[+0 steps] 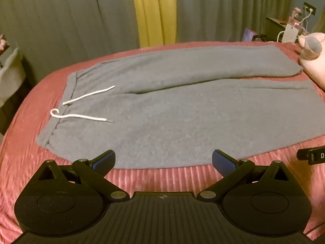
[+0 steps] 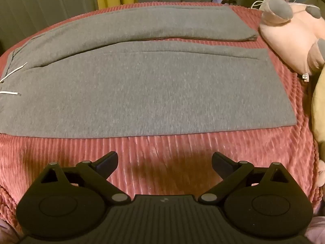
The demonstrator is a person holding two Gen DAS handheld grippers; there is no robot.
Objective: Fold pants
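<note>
Here my left gripper [image 1: 163,158] and right gripper [image 2: 164,159] hang with jaws spread, empty. Pants [image 2: 142,85] lie flat on the bed [image 2: 162,152]; a pink plush toy [image 2: 290,36] sits just beside their cuffs.

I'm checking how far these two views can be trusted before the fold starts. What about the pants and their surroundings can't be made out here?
- Pants: the waistband end is cut off by the left edge in the right wrist view.
- Drawstring: its knot or entry into the waistband is too small and blurred, left wrist view.
- Plush toy: cut off by the right edge in both views.
- Clutter on the far dresser: too small to identify.
- Bedspread: its near part is hidden by the tool body.
</note>
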